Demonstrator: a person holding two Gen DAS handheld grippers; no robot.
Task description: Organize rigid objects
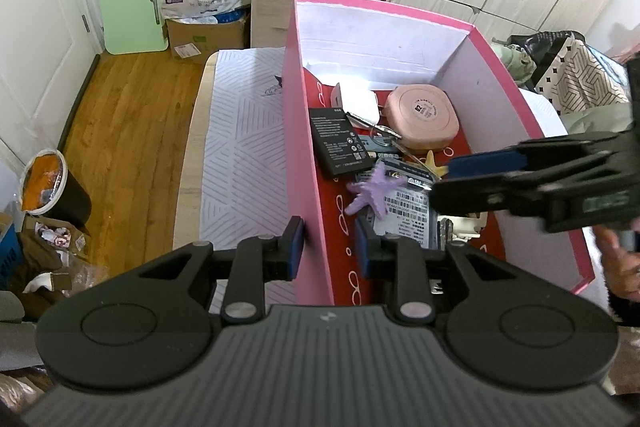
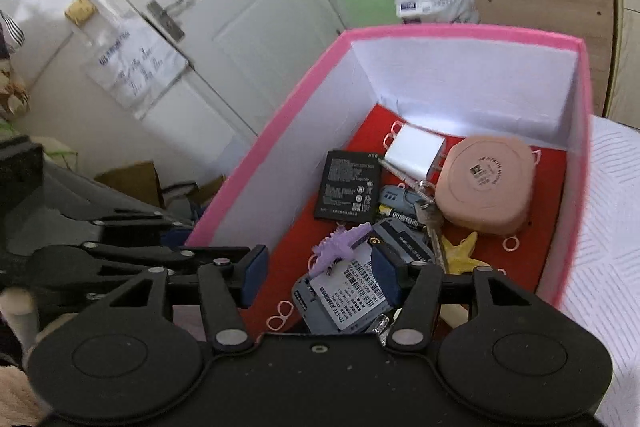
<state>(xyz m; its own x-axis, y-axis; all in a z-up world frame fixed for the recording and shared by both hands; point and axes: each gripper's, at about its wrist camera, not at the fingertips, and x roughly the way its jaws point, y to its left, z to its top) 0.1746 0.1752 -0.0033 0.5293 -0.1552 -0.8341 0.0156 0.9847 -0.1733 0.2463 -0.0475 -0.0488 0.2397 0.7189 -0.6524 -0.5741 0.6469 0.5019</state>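
Box (image 1: 308, 163) of pink card, light and easily bent, stands on worktop (image 1: 240, 131) with left gripper (image 1: 328, 247) narrowly straddling its near wall, right gripper (image 2: 320, 277) wide and empty over battery (image 2: 350, 187), starfish (image 2: 340, 247), round case (image 2: 484, 183) inside

box (image 2: 472, 39) on table | in box: case (image 2: 482, 187) right of battery (image 2: 350, 187) (charger (image 2: 416, 151) behind)

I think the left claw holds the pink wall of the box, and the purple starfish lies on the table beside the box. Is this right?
Not fully. The left claw does straddle the pink wall of the box, but the left wrist view shows the purple starfish inside the box, atop the labelled grey device.
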